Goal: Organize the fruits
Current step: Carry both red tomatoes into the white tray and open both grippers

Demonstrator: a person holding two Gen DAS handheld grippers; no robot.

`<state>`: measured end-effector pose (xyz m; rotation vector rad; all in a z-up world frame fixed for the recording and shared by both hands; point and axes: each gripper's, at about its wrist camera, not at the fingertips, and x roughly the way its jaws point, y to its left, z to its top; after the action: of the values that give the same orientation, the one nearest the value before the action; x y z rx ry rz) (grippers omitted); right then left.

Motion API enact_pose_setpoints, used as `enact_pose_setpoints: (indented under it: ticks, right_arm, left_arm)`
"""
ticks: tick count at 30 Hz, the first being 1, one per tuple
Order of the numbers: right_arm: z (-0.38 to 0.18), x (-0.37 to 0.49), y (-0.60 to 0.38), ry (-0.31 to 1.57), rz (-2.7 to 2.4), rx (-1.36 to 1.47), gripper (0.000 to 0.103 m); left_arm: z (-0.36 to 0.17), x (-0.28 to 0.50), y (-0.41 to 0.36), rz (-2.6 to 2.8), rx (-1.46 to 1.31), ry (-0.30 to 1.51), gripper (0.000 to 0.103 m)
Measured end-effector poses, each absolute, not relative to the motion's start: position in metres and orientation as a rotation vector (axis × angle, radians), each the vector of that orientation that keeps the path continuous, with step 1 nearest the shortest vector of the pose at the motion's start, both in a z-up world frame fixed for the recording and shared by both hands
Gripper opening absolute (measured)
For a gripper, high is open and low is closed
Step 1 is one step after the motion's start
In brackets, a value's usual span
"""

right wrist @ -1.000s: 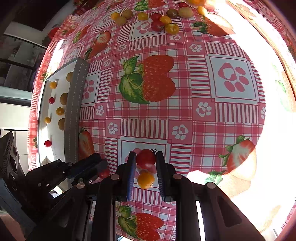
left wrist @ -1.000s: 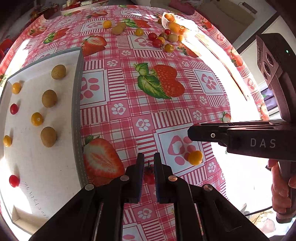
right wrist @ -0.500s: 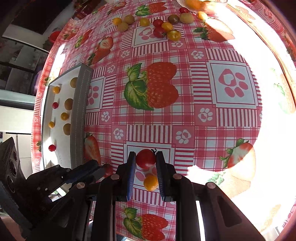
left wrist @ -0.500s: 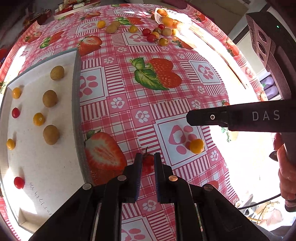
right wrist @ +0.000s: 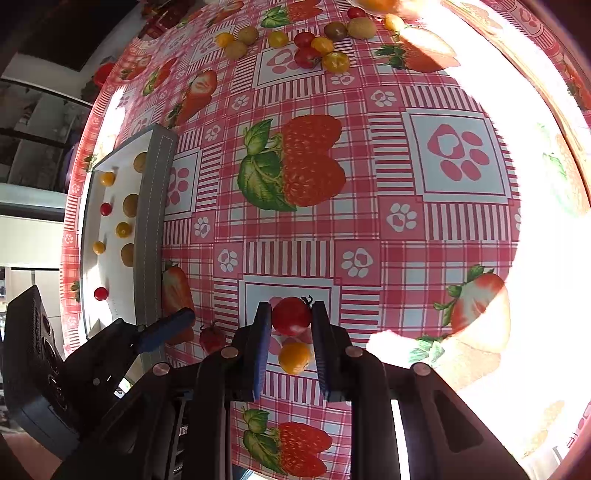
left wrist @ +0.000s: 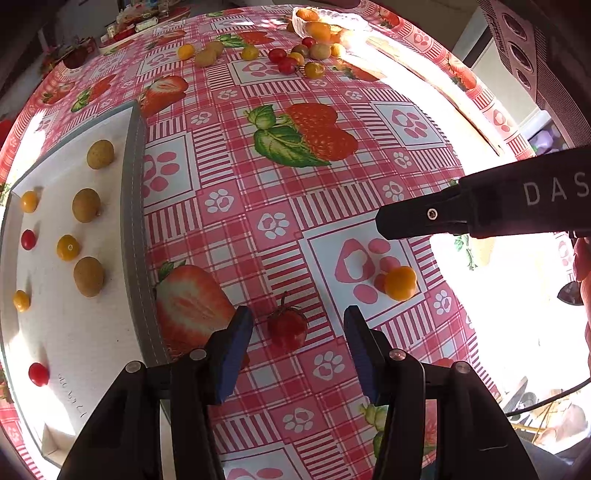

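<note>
My left gripper [left wrist: 299, 328] is open, its jaws wide either side of a small red strawberry-like fruit [left wrist: 287, 329] that lies on the tablecloth; the fruit also shows in the right wrist view [right wrist: 212, 336]. My right gripper [right wrist: 289, 320] is shut on a red cherry tomato [right wrist: 291, 315], held above the cloth. A yellow cherry tomato [left wrist: 400, 283] lies on the cloth below it, also seen in the right wrist view [right wrist: 294, 357]. The grey-rimmed white tray [left wrist: 133, 206] at left holds several red, yellow and greenish-brown fruits.
A cluster of loose tomatoes and small fruits [left wrist: 295, 61] lies at the table's far side beside a clear dish [left wrist: 325, 22]. The tray's raised right wall [right wrist: 151, 221] stands close to the left gripper. Bright sunlight washes out the table's right edge [right wrist: 546, 221].
My left gripper has opened and let go of the small red fruit, which now lies on the cloth between the jaws. The right gripper still holds its red tomato, slightly higher.
</note>
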<state>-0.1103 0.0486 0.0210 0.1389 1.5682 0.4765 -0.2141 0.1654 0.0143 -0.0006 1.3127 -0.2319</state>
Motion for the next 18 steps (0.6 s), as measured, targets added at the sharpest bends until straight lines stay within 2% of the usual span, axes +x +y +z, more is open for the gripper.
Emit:
enact_pose_setpoints:
  ticks: [2, 3, 5, 7, 8, 18]
  right_arm:
    - [0.021, -0.11, 0.049, 1.569, 0.476, 0.138, 0.024]
    - [0.021, -0.11, 0.049, 1.569, 0.475, 0.138, 0.024]
    - [0.021, -0.11, 0.049, 1.569, 0.474, 0.138, 0.024]
    - [0.02, -0.11, 0.049, 1.571, 0.473, 0.137, 0.024]
    - [0.019, -0.11, 0.049, 1.573, 0.472, 0.137, 0.024]
    - [0.022, -0.105, 0.055, 1.567, 0.478, 0.134, 0.024]
  left_arm:
    - [0.014, -0.215, 0.164, -0.228, 0.007, 1.309, 0.053]
    - [0.014, -0.214, 0.163, -0.228, 0.011, 1.306, 0.05]
    - [0.013, -0.214, 0.162, -0.218, 0.038, 1.297, 0.034]
    - [0.014, -0.213, 0.163, -0.22, 0.043, 1.292, 0.028]
    - [0.014, -0.213, 0.165, -0.218, 0.041, 1.291, 0.021]
    - [0.026, -0.216, 0.182, -0.213, -0.054, 1.289, 0.021]
